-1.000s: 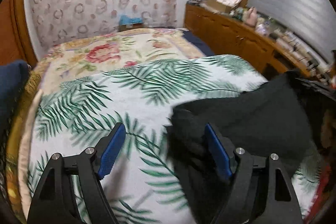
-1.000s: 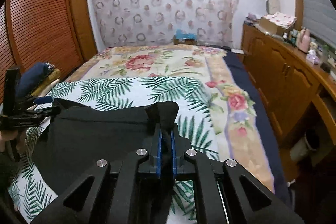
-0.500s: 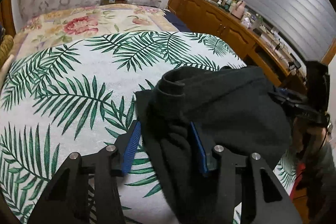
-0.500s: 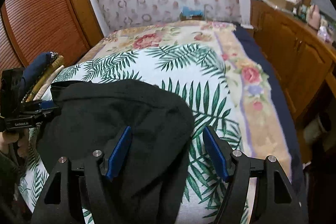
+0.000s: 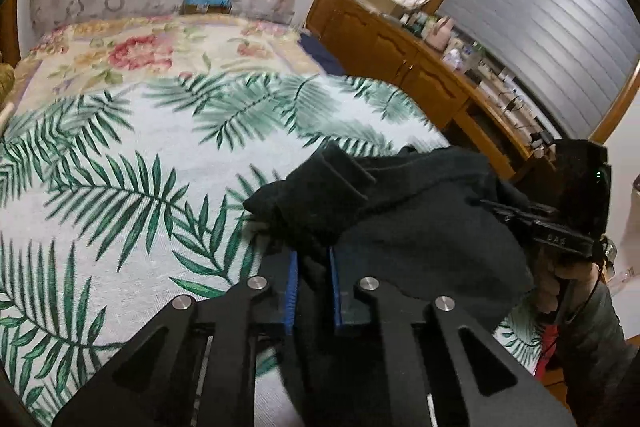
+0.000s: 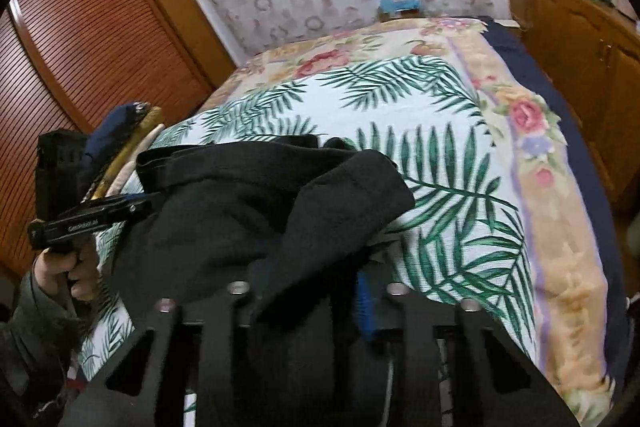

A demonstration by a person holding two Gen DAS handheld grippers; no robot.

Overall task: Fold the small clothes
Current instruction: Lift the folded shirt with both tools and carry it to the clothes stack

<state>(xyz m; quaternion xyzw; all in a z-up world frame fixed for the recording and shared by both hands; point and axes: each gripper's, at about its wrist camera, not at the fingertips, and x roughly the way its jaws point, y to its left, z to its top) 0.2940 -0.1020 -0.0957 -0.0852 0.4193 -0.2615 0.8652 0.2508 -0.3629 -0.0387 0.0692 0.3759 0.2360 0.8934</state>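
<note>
Both grippers have just been closing on the black garment (image 5: 420, 227): the left gripper (image 5: 313, 291) pinches its 9 o'clock edge, the right gripper (image 6: 320, 291) its 3 o'clock edge. This looks like the regrasp before a fold; next, lift both edges together over the palm-leaf bedspread (image 5: 120, 187).

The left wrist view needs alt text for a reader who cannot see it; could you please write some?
The left tool, its blue pads having just closed, pinches a fold of a black fleece garment lying on a white bedspread with green palm leaves. At right, a hand holds the other tool against the garment's far edge.
</note>
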